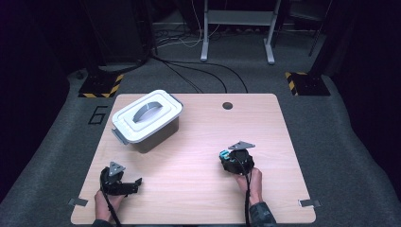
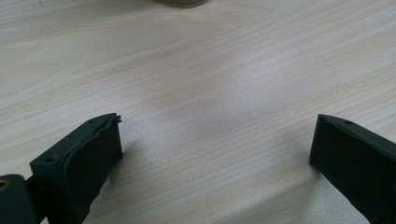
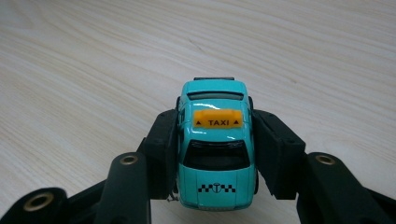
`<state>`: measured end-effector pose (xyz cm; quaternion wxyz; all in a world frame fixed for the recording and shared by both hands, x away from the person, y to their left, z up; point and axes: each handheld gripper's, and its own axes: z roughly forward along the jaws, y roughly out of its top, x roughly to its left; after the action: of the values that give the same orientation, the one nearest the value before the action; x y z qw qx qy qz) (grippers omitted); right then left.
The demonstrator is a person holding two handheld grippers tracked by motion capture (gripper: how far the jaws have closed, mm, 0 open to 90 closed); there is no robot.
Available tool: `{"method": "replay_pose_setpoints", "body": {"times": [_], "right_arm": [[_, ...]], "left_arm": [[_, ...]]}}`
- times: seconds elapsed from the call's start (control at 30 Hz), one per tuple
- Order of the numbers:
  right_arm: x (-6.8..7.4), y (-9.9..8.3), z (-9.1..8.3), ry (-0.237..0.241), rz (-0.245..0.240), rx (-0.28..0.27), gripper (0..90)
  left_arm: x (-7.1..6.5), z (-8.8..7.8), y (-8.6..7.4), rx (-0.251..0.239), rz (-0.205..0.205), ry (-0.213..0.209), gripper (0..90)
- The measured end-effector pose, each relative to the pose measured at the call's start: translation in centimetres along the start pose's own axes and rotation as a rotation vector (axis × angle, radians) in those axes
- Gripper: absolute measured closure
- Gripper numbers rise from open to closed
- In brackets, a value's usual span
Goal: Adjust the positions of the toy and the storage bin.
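A small turquoise toy taxi (image 3: 216, 144) with a yellow TAXI sign on its roof sits between the jaws of my right gripper (image 3: 215, 140), which press on both its sides. In the high view the right gripper (image 1: 226, 156) is right of the table's middle, with the taxi (image 1: 223, 154) showing as a turquoise spot at its tip. My left gripper (image 1: 135, 183) rests low at the front left of the table, pointing right, its jaws wide apart. Between the left gripper's fingertips (image 2: 105, 135) lies bare wood.
A white lidded plastic box (image 1: 147, 117) with a grey handle and grey clips stands at the back left of the wooden table (image 1: 198, 189). A dark round hole (image 1: 227, 105) is near the far edge. Tape tabs mark the front corners.
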<state>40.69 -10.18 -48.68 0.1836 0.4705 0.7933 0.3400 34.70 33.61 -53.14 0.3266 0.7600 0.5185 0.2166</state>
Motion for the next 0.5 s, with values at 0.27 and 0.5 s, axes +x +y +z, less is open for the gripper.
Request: {"method": "replay_pose_setpoints", "body": {"times": [0.27,0.5], "right_arm": [[-1.8,-1.2,-0.5,-0.029,0.039,-0.006,52.7],[-3.3,-2.7,-0.7,-0.058,0.077,0.005,52.6]], "left_arm": [[0.0,0.0,0.0,0.000,0.001,0.001,1.7],[-0.1,0.0,0.0,-0.007,-0.009,0.001,1.7]]}}
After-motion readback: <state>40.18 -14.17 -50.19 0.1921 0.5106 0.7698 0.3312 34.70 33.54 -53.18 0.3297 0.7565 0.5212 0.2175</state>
